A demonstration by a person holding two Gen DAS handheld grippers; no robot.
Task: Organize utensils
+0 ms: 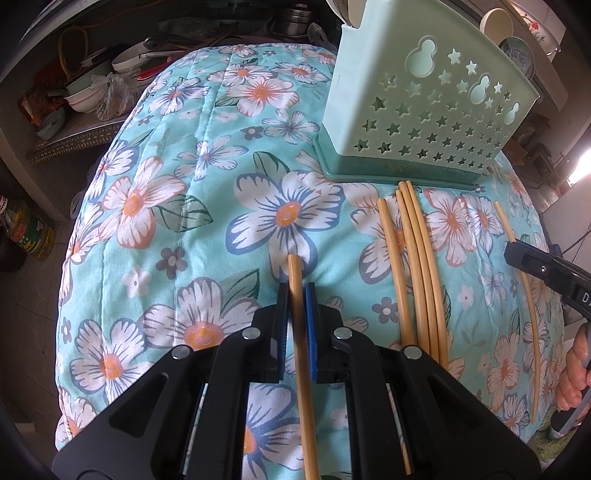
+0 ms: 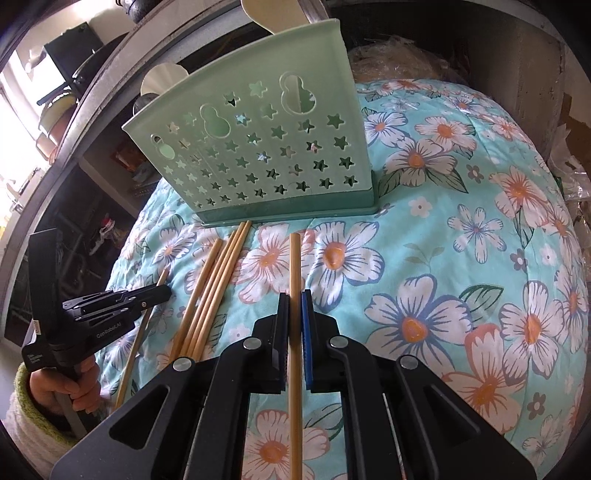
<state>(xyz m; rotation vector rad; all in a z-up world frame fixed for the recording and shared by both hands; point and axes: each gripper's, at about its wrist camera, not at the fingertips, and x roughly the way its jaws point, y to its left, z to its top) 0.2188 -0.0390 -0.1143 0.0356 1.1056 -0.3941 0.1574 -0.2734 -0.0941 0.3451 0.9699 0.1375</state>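
Clamping one bamboo chopstick (image 1: 295, 273) each, both grippers (image 1: 296, 291) (image 2: 294, 299) hover near loose chopsticks (image 1: 413, 258) fronting the green star-cut holder (image 1: 424, 110); holder contents hidden.

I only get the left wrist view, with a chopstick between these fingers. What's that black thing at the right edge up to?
Observer: That is the right gripper; its fingers are shut on a chopstick of its own.
Operator: Who holds my gripper?
Observer: A hand in a fuzzy green cuff holds the left gripper by its handle.
Operator: Anything in the green holder?
Observer: Two cream rounded shapes rise above the holder rim; whether they stand inside, I cannot tell.
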